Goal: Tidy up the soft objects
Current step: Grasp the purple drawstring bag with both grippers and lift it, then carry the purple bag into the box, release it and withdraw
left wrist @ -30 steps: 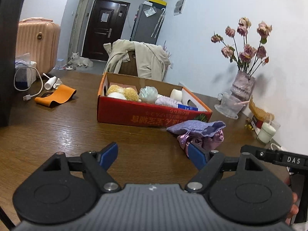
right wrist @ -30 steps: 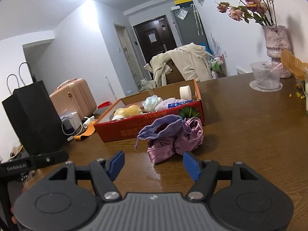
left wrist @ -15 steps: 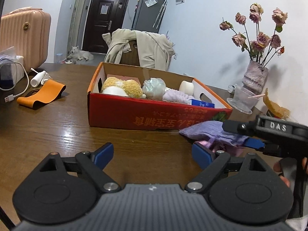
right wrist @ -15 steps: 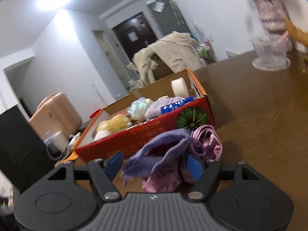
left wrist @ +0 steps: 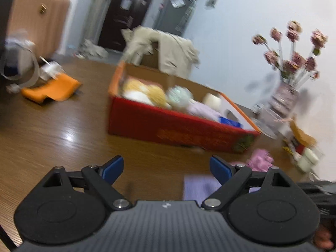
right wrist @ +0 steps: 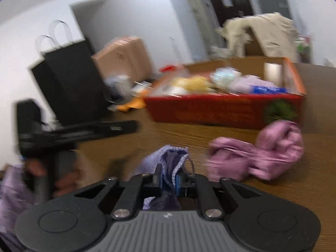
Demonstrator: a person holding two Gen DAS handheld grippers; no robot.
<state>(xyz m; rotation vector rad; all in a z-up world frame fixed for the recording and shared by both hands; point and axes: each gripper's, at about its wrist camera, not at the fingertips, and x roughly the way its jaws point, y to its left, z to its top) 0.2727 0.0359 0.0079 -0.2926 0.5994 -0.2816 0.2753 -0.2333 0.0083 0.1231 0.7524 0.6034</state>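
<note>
My right gripper [right wrist: 168,178] is shut on a lavender drawstring pouch [right wrist: 166,163], held just above the wooden table. A pink satin pouch [right wrist: 262,157] lies on the table to its right, in front of the red cardboard box [right wrist: 220,109]. The box holds several soft items. In the left wrist view my left gripper [left wrist: 167,168] is open and empty, in front of the red box [left wrist: 168,124]. The lavender pouch [left wrist: 199,187] shows low beside its right finger and the pink pouch [left wrist: 260,159] lies further right. Both views are blurred.
A black paper bag [right wrist: 69,84] and a peach suitcase [right wrist: 124,56] stand at the left. An orange cloth [left wrist: 52,88] and a white cable lie on the table at far left. A vase of dried roses [left wrist: 285,98], a glass dish and small jars stand at the right by the wall.
My right gripper has closed on the lavender pouch and pulled it off the pink pouch, towards the left. My left gripper stayed open and swung, so the box sits further off.
</note>
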